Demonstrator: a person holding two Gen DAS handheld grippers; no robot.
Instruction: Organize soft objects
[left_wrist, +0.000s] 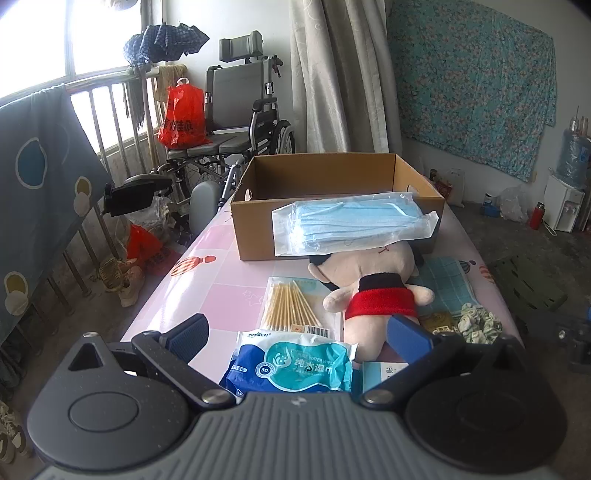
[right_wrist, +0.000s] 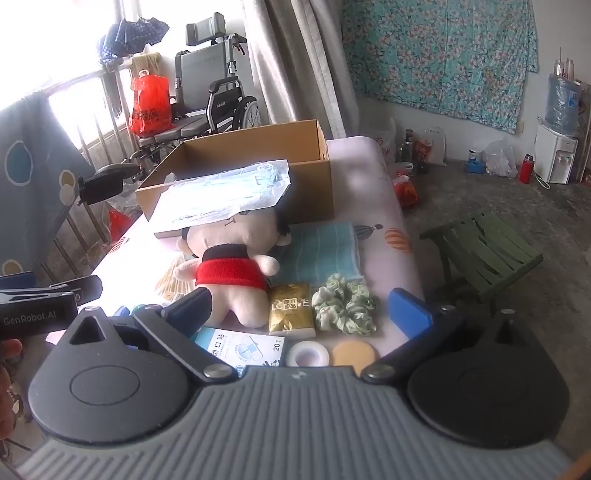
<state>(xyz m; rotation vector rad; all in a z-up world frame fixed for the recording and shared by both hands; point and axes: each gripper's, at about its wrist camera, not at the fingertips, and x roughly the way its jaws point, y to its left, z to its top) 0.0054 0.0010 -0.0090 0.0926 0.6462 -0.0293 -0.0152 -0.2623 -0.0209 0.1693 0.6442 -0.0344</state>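
A plush doll (left_wrist: 373, 291) in a red top lies on the pink table (left_wrist: 207, 273) before an open cardboard box (left_wrist: 332, 177). A clear pack of blue face masks (left_wrist: 354, 223) rests on the doll's head and the box's front edge. A green scrunchie (right_wrist: 343, 304), a teal towel (right_wrist: 319, 251), a tissue packet (right_wrist: 291, 310) and a wet wipes pack (left_wrist: 295, 363) lie nearby. My left gripper (left_wrist: 299, 332) is open above the wipes. My right gripper (right_wrist: 299, 312) is open near the tissue packet, doll (right_wrist: 232, 266), masks (right_wrist: 229, 195) and box (right_wrist: 258, 147).
Cotton swabs (left_wrist: 291, 304) lie left of the doll. A plaster box (right_wrist: 240, 349), a tape roll (right_wrist: 307, 355) and a round sponge (right_wrist: 354, 355) lie at the near edge. A wheelchair (left_wrist: 236, 110) stands behind the table, a green stool (right_wrist: 484, 254) to its right.
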